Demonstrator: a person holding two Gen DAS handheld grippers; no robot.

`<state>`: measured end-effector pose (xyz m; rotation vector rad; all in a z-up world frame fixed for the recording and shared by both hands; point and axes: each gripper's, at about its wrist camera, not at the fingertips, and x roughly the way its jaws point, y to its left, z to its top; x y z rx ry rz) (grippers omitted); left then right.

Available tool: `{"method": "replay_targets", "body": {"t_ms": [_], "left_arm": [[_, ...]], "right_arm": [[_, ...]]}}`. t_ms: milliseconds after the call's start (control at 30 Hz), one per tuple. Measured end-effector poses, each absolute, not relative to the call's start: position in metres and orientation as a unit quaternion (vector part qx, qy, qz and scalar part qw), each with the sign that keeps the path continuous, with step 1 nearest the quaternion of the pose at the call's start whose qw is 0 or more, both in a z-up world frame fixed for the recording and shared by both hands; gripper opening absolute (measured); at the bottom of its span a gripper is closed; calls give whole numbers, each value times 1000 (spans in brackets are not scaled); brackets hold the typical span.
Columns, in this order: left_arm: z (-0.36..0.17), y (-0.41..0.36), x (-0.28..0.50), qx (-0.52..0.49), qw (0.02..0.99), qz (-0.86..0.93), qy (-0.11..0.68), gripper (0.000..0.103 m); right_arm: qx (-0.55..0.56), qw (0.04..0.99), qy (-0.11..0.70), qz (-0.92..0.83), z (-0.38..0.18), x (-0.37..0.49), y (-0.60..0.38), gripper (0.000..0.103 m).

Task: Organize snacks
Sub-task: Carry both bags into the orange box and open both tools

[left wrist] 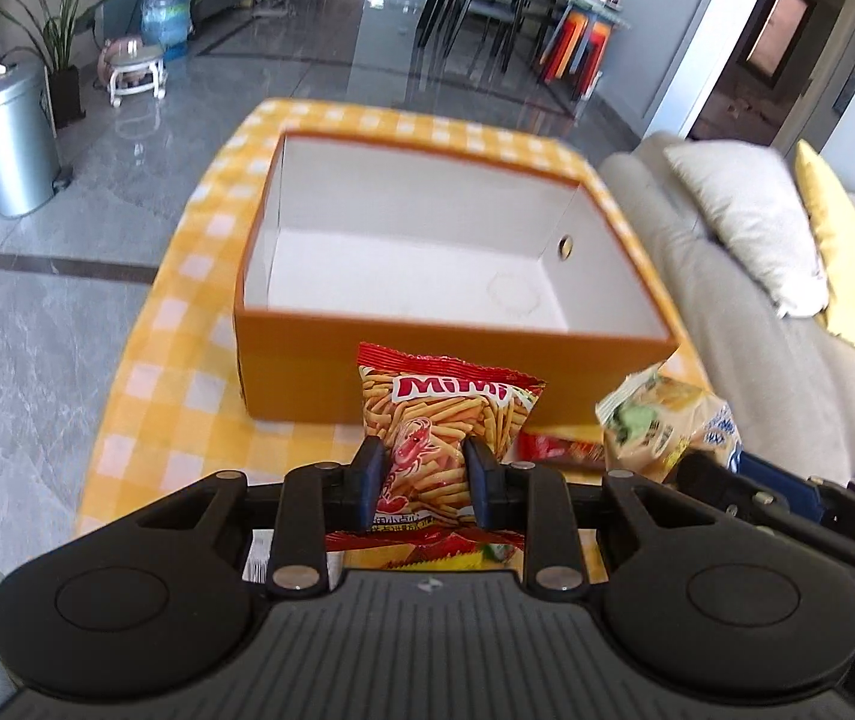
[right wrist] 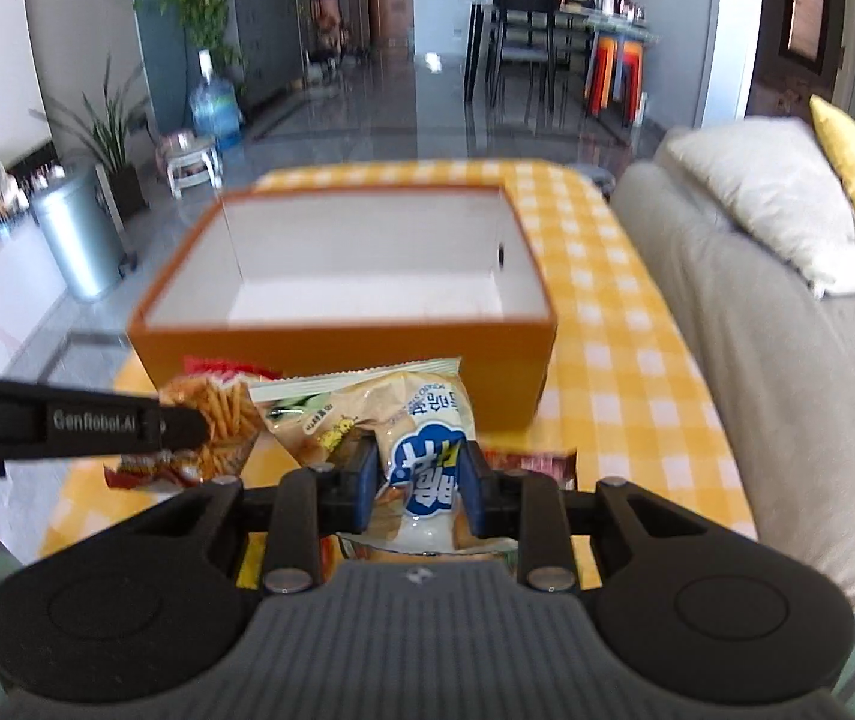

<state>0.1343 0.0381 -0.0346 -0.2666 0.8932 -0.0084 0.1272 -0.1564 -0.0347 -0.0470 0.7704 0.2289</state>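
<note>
My left gripper (left wrist: pixel 424 480) is shut on a red Mimi prawn-stick bag (left wrist: pixel 445 414) and holds it above the yellow checked table, just in front of the open orange box (left wrist: pixel 307 360). My right gripper (right wrist: pixel 418 489) is shut on a beige cracker bag with a blue logo (right wrist: pixel 421 420), also held in front of the orange box (right wrist: pixel 337 354). In the left wrist view the beige bag (left wrist: pixel 661 420) and the right gripper show at the right. In the right wrist view the Mimi bag (right wrist: pixel 217 414) and the left gripper's side show at the left. The box is white inside and holds nothing.
More red snack packets (left wrist: pixel 559 447) lie on the yellow checked tablecloth (left wrist: pixel 145 384) below the grippers. A grey sofa with white and yellow cushions (right wrist: pixel 775 228) runs along the table's right side. A metal bin (left wrist: pixel 10 138) stands on the floor at the left.
</note>
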Motion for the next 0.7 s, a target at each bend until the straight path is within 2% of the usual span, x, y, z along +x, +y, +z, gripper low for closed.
{"method": "replay_targets", "body": {"t_ms": [500, 700], "left_arm": [[42, 61, 182, -104, 929, 16, 354, 32], [37, 64, 224, -46, 930, 36, 362, 32]], "right_arm": [[16, 940, 308, 142, 64, 186, -153, 25], [24, 932, 329, 154, 62, 243, -139, 25]]}}
